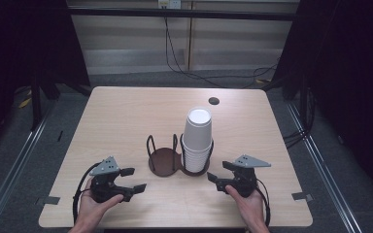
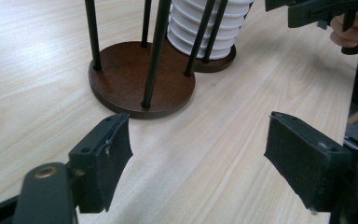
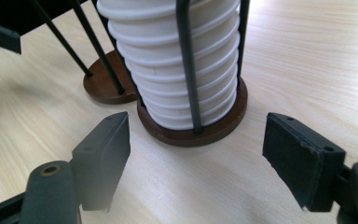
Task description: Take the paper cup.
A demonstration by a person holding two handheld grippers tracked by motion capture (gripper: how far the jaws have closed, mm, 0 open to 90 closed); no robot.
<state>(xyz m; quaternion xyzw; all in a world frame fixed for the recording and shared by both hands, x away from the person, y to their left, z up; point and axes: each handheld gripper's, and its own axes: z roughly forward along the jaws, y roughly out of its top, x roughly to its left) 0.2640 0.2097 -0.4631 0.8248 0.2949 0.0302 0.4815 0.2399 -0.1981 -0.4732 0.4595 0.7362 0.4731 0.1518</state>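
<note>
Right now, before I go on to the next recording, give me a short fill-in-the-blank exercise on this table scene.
1. The stack of white cups stands in the ____ of the two holders, seen from the high view.
2. The other holder has ____ cups in it.
3. The jaws of the left gripper and the right gripper are both ____.
4. The holders' round bases are ____ in colour.

Missing words: right; no; open; brown

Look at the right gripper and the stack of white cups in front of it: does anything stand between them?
Partly. The table between the right gripper and the white cups is bare, but the cups sit inside a holder whose black upright rods cross the front of the stack. The jaws stand open, apart from it.
</note>
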